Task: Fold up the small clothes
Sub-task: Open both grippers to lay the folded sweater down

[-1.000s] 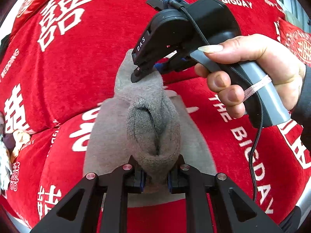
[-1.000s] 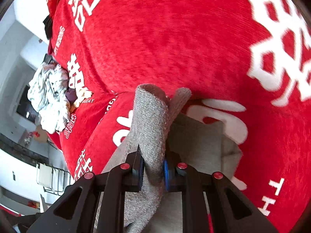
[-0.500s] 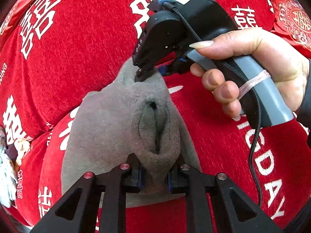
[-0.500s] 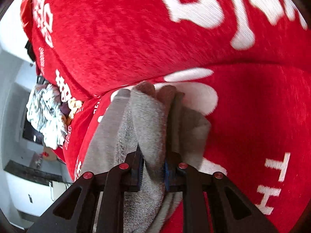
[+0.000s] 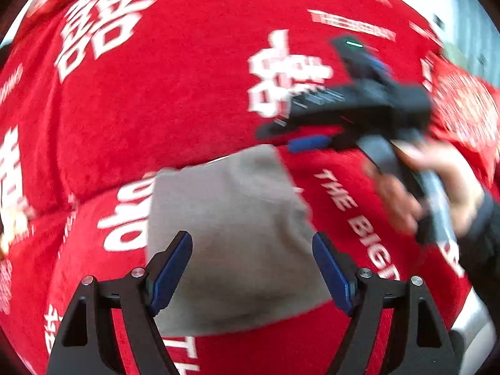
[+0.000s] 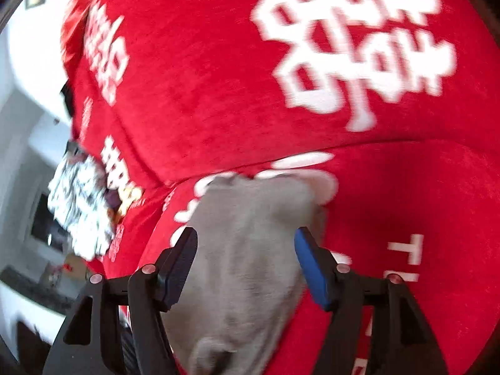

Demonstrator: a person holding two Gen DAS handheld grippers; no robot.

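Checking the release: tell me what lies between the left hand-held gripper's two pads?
Only the grey cloth, flat on the red cover, untouched as the jaws open; left wrist view.

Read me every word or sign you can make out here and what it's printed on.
"THE BIG": white print, red cover, right of the grey cloth; cut off after that.
"TH": same cover, right wrist view; the rest hidden.
Large white Chinese-style characters: no reading offered.
Small lines near top: too blurred.
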